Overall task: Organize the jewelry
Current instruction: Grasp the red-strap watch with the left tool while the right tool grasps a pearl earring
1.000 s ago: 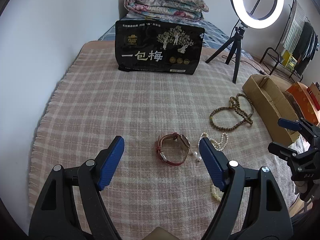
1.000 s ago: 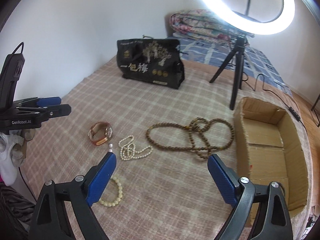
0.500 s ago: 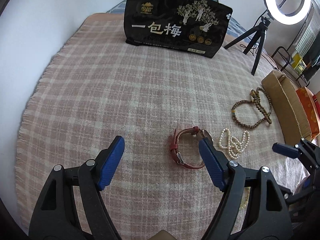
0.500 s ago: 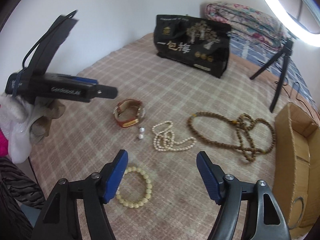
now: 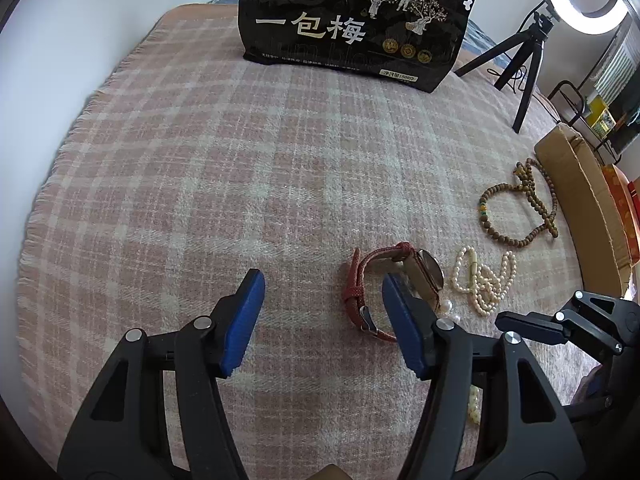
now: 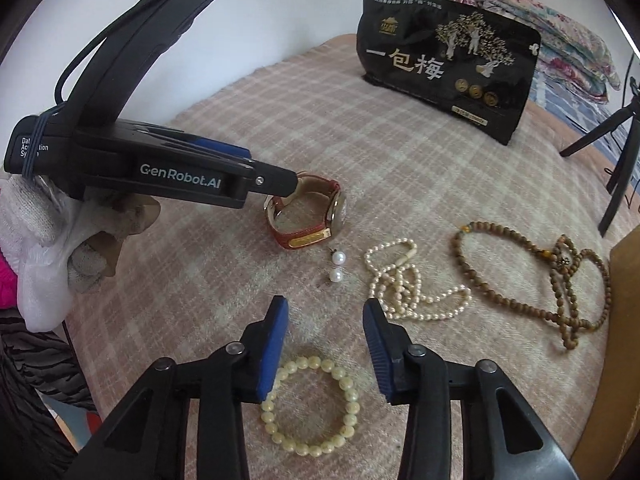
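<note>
On inspection, five kinds of jewelry lay on the pink plaid blanket [image 5: 240, 168]: one red-strapped watch [image 6: 308, 216], two loose pearl earrings [image 6: 338, 266], one white pearl necklace [image 6: 408, 284], one long string of brown wooden beads [image 6: 560, 280], and one pale yellow bead bracelet [image 6: 312, 408]. All lay apart from one another, the earrings just beside the watch.

The left gripper [image 5: 322, 322] was pointed down at the watch's near side. Its right-hand blue pad sat in front of the strap loop in the left wrist view, next to the watch face; whether it touched the strap could not be told. Its jaws had just been closing and stood moderately wide, with bare blanket between them — nothing gripped. The person's gloved hand [image 6: 80, 240] held this tool.

The right gripper [image 6: 324, 344] was over the yellow bracelet, its two pads standing either side of the far arc of beads. Its jaws had also just been closing and stood fairly narrow, not pressing on any bead.

One cardboard box [image 5: 580, 208] stood at the blanket's right edge, just beyond the wooden beads. One black printed bag [image 5: 352, 24] stood upright at the far end, and one ring light on a tripod [image 5: 532, 48] stood to its right.
</note>
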`<action>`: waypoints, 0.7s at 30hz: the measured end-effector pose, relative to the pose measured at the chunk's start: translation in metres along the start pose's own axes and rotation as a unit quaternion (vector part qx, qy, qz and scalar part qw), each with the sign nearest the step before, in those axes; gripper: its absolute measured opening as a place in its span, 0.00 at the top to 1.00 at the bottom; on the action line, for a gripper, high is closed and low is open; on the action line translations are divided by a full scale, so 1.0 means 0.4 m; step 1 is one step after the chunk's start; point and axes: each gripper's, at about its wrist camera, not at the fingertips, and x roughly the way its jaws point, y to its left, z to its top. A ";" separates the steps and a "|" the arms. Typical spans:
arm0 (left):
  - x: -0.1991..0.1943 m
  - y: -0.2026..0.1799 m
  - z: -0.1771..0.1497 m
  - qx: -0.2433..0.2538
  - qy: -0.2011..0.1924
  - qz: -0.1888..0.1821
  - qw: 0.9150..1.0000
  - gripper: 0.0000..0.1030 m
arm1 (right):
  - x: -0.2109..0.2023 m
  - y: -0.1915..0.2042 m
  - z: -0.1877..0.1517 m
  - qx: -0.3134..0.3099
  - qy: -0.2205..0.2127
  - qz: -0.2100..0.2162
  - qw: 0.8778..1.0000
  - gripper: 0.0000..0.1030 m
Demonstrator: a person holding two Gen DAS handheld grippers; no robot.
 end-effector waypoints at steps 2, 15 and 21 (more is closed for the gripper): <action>0.006 -0.001 0.001 0.001 0.004 -0.001 1.000 0.42 | 0.007 0.001 0.004 -0.001 -0.001 -0.003 1.000 0.61; 0.039 -0.004 0.008 0.004 0.015 -0.001 1.000 0.47 | 0.059 -0.007 0.024 0.004 0.011 -0.001 1.000 0.69; 0.049 -0.005 0.013 0.007 0.016 0.002 1.000 0.52 | 0.065 -0.011 0.030 0.010 0.009 0.006 1.000 0.71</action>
